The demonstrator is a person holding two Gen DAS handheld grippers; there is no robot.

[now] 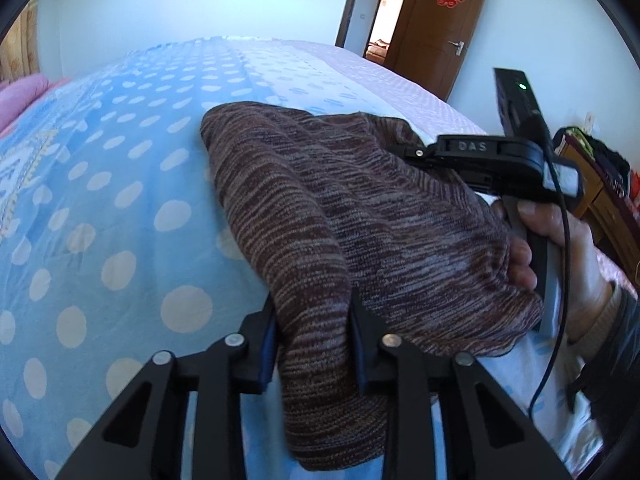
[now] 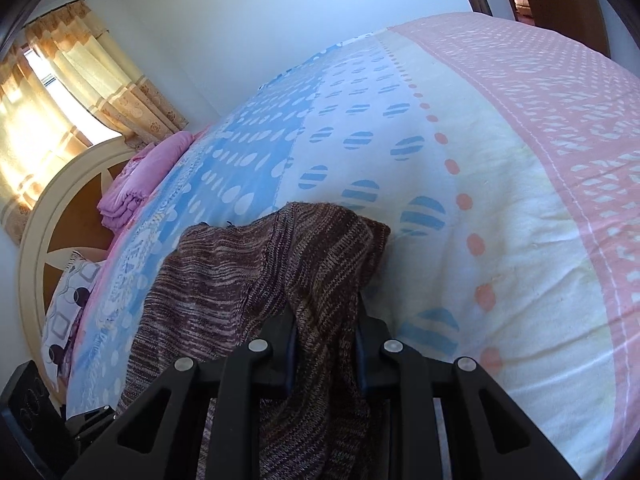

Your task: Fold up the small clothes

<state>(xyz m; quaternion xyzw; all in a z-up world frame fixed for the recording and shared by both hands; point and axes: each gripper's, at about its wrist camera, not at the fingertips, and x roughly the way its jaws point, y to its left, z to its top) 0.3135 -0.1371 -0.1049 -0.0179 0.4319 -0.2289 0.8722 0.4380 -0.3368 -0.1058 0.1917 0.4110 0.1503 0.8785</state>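
Both the left gripper (image 1: 314,336) and right gripper (image 2: 326,344) pinch the brown stripy knitted garment (image 1: 360,216) over the spotty bed sheet (image 1: 100,184) — mid-fold, I think — next, lay it down flat.

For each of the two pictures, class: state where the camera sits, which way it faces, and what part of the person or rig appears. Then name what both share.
Left wrist: on the left hand-held gripper, facing across the bed toward the door; shows the right hand.
Right wrist: on the right hand-held gripper, facing the headboard and curtain; shows only its fingers.
Shared: the brown knit garment, the bed.
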